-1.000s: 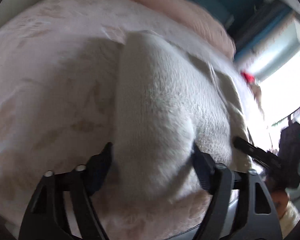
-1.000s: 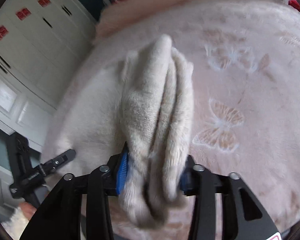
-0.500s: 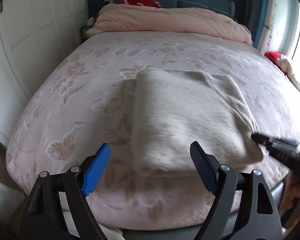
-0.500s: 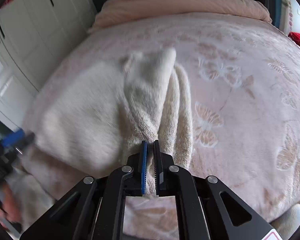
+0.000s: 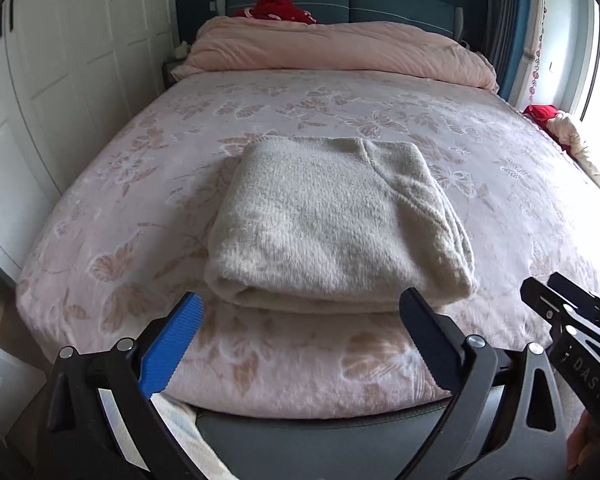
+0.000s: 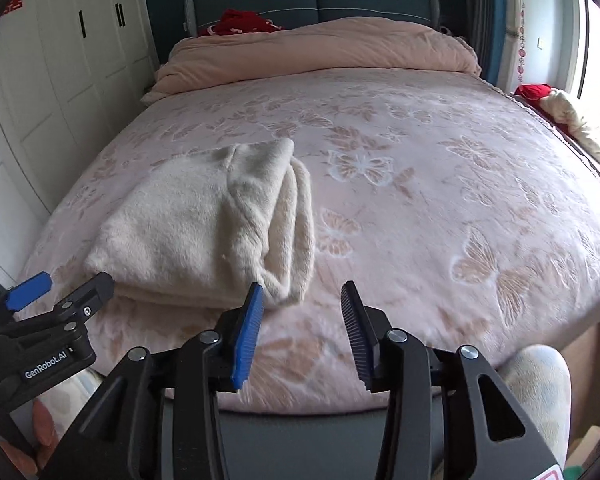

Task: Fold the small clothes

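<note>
We see the cream sweater (image 5: 332, 228) lying folded in a neat rectangle near the foot of the bed (image 5: 500, 184). Both our left gripper (image 5: 300, 320) and right gripper (image 6: 302, 312) hang released, jaws apart, empty. This garment looks finished.

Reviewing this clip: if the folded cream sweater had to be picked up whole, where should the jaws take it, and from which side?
Probably the rounded folded edge of the cream sweater nearest the foot of the bed, approached from there. All layers meet in that thick edge; its right side shows loose, separate layers.
</note>
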A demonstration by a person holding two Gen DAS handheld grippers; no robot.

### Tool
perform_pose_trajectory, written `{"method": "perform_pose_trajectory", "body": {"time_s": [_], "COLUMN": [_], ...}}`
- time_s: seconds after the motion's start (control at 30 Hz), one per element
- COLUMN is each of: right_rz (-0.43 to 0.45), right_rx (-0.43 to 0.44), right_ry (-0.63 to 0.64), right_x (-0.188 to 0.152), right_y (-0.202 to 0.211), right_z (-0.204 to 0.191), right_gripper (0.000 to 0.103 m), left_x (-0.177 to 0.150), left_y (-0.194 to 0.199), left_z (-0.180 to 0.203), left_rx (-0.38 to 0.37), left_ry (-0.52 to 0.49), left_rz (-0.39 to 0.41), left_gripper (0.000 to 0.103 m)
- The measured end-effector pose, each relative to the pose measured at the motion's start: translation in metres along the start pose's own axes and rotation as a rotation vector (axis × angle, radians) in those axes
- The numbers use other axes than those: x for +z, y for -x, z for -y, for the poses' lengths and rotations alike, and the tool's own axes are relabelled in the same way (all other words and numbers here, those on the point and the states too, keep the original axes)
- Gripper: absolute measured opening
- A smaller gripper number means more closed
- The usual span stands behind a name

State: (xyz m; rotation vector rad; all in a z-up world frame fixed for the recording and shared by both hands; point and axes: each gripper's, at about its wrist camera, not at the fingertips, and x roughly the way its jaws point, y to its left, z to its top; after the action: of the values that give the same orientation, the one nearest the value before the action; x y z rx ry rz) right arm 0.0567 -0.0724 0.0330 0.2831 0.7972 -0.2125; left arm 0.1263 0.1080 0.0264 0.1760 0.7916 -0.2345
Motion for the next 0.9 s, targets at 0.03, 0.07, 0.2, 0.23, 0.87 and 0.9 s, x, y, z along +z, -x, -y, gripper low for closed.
{"method": "perform_pose_trajectory", "body": {"time_s": [0.03,0.07,0.2,0.23,0.87,0.9], "right_rz": [0.003,0.006,0.013,0.01,-0.009,-0.012], "right_rx": [-0.002,-0.007,-0.005,-0.002,-0.035,-0.036], "right_ry": [0.0,0.0,0.015,0.019,0.018,0.016], "right_x": [-0.002,-0.004,-0.011,-0.013,-0.015,-0.015], "right_y": [0.001,0.004,0.013,0.015,0.015,0.015], "right_z": [0.0,-0.001,-0.005,-0.006,-0.017,-0.017], "right_gripper": [0.05,0.054,0.057,0.057,0.059,0.059], "left_x": [-0.002,-0.004,-0.01,-0.01,-0.017,-0.017], "left_y": [0.003,0.007,0.018,0.019,0.027,0.028], "left_z": [0.002,0.004,0.011,0.012,0.015,0.015], "left_rx": [0.009,0.019,0.036,0.04,0.092,0.097], "left_ry": [-0.005,-0.01,-0.023,-0.024,-0.008,-0.008], "left_rz": [0.005,0.012,0.021,0.023,0.032,0.033], "left_gripper": [0.097,0.097,0.097,0.097,0.096,0.096]}}
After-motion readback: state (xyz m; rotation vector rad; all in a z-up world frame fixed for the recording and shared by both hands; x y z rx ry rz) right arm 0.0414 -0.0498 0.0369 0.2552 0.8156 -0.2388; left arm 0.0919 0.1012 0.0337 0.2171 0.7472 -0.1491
